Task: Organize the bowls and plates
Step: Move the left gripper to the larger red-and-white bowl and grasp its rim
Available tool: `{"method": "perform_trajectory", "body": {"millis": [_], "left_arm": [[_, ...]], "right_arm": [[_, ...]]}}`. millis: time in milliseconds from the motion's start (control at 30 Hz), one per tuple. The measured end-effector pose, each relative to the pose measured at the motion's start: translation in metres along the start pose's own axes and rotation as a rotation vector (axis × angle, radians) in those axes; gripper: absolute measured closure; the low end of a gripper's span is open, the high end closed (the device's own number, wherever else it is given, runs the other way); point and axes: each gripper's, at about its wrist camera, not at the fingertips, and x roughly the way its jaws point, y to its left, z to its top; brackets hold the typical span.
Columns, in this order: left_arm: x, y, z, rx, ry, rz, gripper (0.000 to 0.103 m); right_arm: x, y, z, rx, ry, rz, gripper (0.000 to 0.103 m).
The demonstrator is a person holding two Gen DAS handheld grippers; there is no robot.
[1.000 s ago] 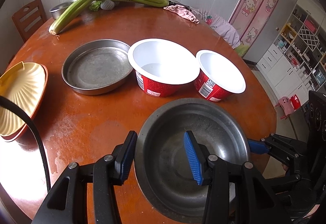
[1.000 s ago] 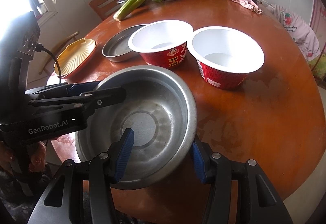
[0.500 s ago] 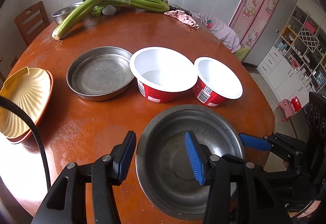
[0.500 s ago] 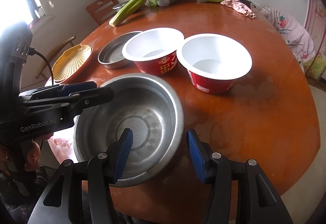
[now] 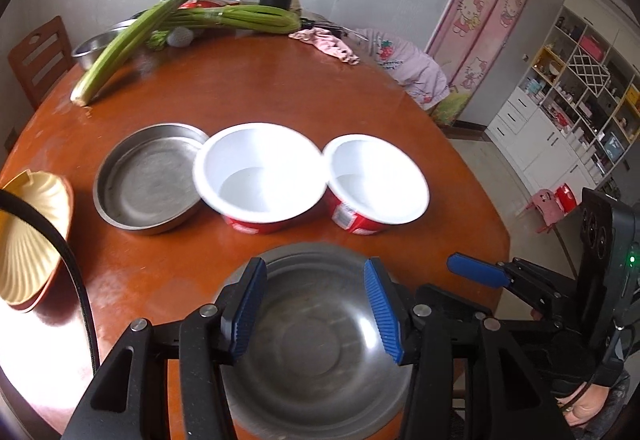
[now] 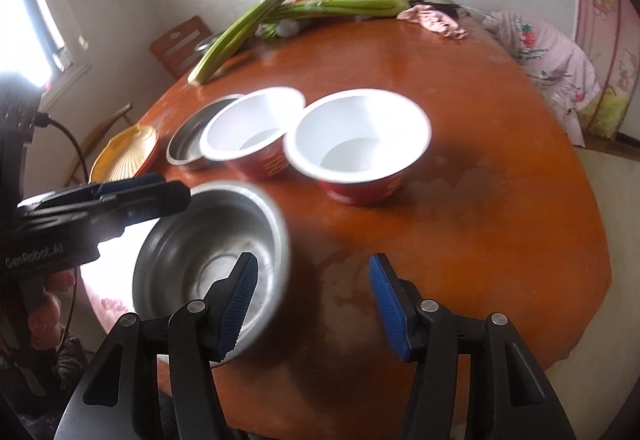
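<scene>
Two round red-and-white bowls (image 5: 256, 176), side by side.

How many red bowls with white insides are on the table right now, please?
2. The larger red bowl sits mid-table, touching the flat steel pan on its left; the smaller red bowl stands against its right side. None appears hidden.

Three bowls (image 5: 316, 344), two plates (image 5: 150, 184), two celery bunches (image 5: 132, 40).
</scene>
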Motion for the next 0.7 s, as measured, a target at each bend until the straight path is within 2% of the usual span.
{"method": "perform_trajectory", "body": {"millis": [233, 567, 700], "left_arm": [[0.021, -0.02, 0.014, -0.006, 0.039, -0.029, 0.052], [0.046, -0.033, 0.034, -0.063, 0.072, -0.104, 0.052], [0.057, -0.036, 0.04, -0.083, 0.089, -0.108, 0.052]], "right_arm": [[-0.01, -0.026, 0.009, 0.028, -0.032, -0.024, 0.043], [-0.009, -0.06, 0.033, 0.056, -0.057, -0.053, 0.043], [-0.001, -0.066, 0.045, 0.043, -0.064, -0.049, 0.043]]}}
